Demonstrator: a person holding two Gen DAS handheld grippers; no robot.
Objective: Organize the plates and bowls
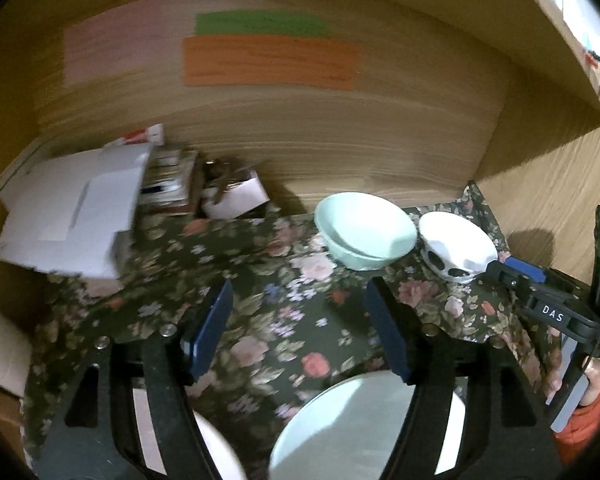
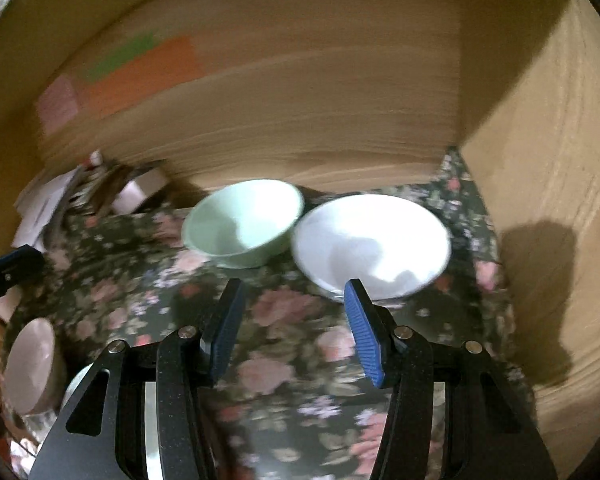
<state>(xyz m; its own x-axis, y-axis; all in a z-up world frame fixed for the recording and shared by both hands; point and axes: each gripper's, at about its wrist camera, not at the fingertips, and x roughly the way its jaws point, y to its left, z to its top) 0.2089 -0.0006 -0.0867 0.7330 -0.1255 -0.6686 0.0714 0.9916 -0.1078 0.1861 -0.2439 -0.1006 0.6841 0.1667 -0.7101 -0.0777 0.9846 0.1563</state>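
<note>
A mint green bowl [image 1: 366, 230] [image 2: 242, 222] and a white bowl with black spots [image 1: 458, 246] [image 2: 370, 244] stand side by side at the back of a floral cloth [image 1: 268, 300] [image 2: 292, 360]. A pale plate [image 1: 352, 428] lies under my left gripper [image 1: 300, 300], which is open and empty. My right gripper [image 2: 294, 296] is open and empty, just in front of the white bowl; it also shows in the left wrist view [image 1: 516, 272] beside that bowl. A pink bowl [image 2: 32, 364] sits at the left.
White boxes and papers [image 1: 72, 216] and a small pink box of clutter [image 1: 232, 192] fill the back left corner. Wooden walls [image 2: 540, 240] close the back and right. Coloured notes [image 1: 268, 60] hang on the back wall.
</note>
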